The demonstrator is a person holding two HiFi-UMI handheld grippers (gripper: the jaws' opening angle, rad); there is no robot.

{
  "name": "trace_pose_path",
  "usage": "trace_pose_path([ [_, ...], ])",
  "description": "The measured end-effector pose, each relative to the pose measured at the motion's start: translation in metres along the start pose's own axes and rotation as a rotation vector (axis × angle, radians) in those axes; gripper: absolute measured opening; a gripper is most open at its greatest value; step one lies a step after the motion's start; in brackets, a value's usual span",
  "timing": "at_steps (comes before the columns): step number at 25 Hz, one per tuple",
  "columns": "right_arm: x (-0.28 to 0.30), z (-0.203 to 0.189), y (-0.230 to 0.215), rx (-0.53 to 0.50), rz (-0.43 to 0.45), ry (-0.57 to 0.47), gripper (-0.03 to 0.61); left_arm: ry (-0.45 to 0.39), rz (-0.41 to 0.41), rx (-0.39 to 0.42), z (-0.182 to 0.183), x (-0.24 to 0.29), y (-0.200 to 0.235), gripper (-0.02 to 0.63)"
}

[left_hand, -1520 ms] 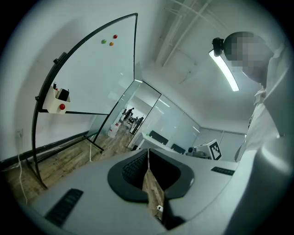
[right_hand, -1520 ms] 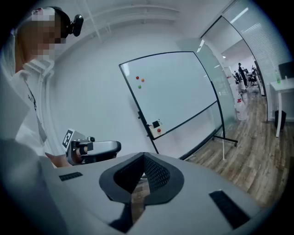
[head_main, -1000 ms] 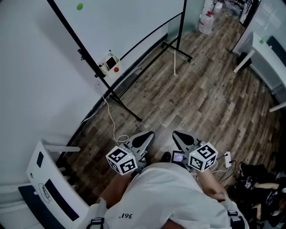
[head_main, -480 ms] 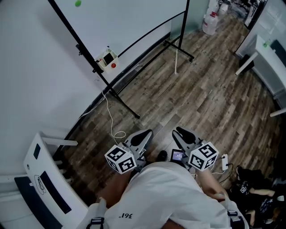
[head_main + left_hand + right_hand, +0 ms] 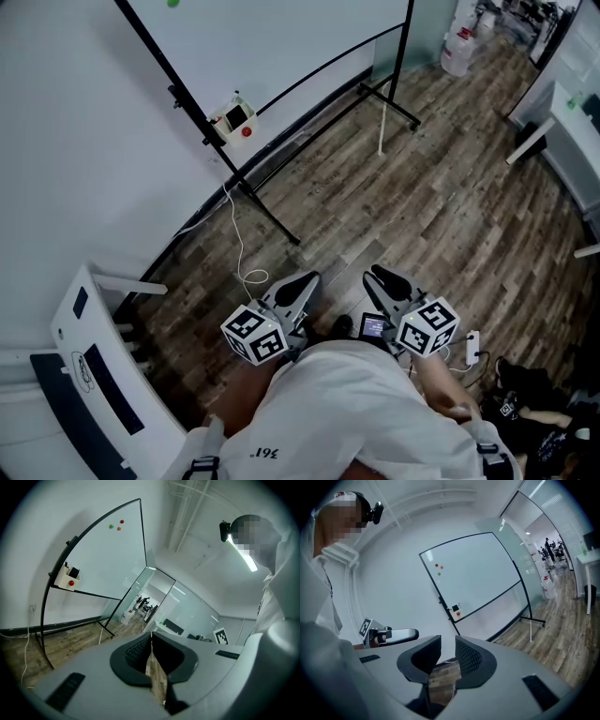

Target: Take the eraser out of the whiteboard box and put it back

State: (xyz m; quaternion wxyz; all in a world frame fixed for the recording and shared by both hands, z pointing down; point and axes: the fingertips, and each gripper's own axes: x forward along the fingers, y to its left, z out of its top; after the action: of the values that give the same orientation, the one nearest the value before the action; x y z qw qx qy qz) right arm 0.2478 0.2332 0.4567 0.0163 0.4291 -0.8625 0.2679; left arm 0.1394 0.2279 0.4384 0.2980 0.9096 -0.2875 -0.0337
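Up at eleven o'clock, whiteboard box [image 5: 234, 119] hangs on the board [image 5: 300, 37] — eraser likely inside, unclear. Left gripper [image 5: 305, 284] pinched together, empty; right gripper [image 5: 382, 279] jaws just parted, empty, prepping the grab.

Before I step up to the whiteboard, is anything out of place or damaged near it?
Nothing looks damaged or spilled. The whiteboard box hangs on the stand. One oddity: a white cable trails loose over the wooden floor and coils near the stand's foot, a possible trip hazard.
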Motion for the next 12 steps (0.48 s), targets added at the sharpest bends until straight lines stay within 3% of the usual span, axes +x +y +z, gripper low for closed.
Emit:
trace_pose_path([
  [6, 0.031, 0.002, 0.003, -0.008, 0.034, 0.030, 0.097, -0.028, 0.046, -0.010, 0.012, -0.009, 0.027, -0.003],
  [12, 0.085, 0.015, 0.006, -0.033, 0.036, 0.033, 0.095, -0.047, 0.039, -0.019, 0.039, -0.013, 0.077, -0.003],
])
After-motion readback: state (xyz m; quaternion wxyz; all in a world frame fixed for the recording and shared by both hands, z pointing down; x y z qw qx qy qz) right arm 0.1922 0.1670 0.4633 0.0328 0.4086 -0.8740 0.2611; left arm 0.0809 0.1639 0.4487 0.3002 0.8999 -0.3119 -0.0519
